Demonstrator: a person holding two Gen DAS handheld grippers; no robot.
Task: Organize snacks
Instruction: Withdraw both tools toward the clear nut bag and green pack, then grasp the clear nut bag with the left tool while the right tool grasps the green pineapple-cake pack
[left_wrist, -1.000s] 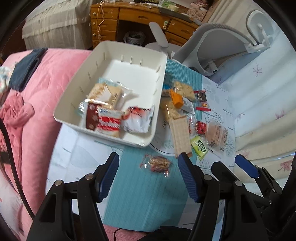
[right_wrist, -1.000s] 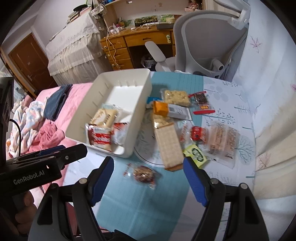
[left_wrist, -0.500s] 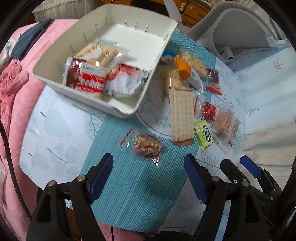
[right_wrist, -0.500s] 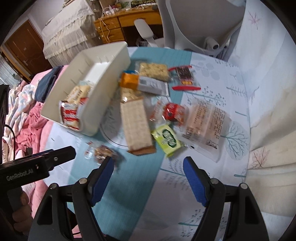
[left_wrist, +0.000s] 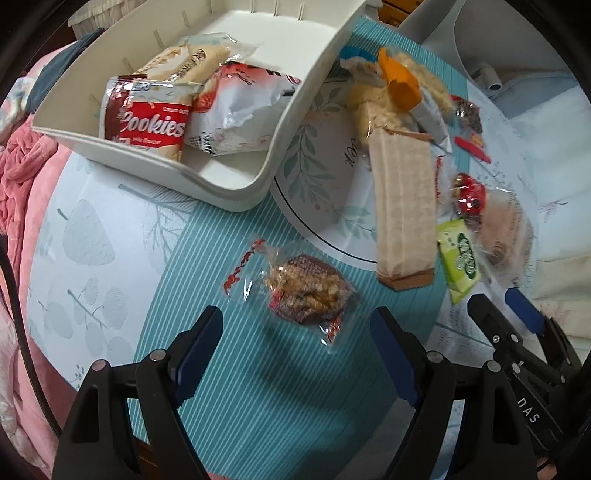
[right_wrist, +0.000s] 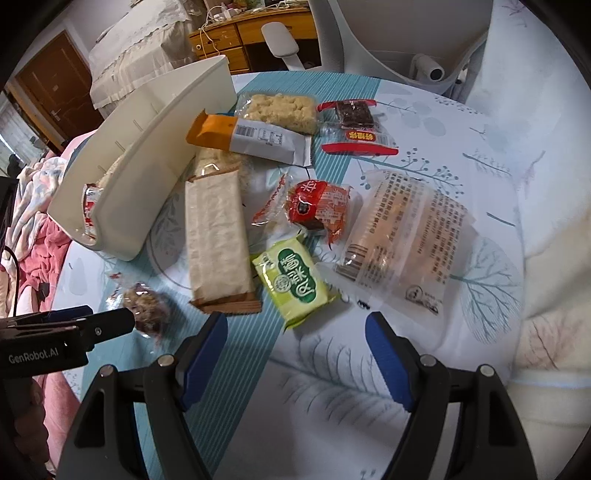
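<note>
Left gripper (left_wrist: 295, 332) wide, empty, over clear-wrapped nut cake (left_wrist: 306, 291) on striped surface (left_wrist: 258, 387), near white bin (left_wrist: 236, 192). Right gripper (right_wrist: 295, 339) wide, empty, just short of green packet (right_wrist: 291, 280). Advice: straddle snack's body, not crinkly wrapper ends, before closing.

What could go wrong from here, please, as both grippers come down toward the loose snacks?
1. The left gripper is open over a nut cake in loose, shiny wrap; it may pinch only film and slip.
2. The right gripper hangs near a green packet lying against the long wafer pack, which could get dragged.
3. The grippers are close together and might collide.
</note>
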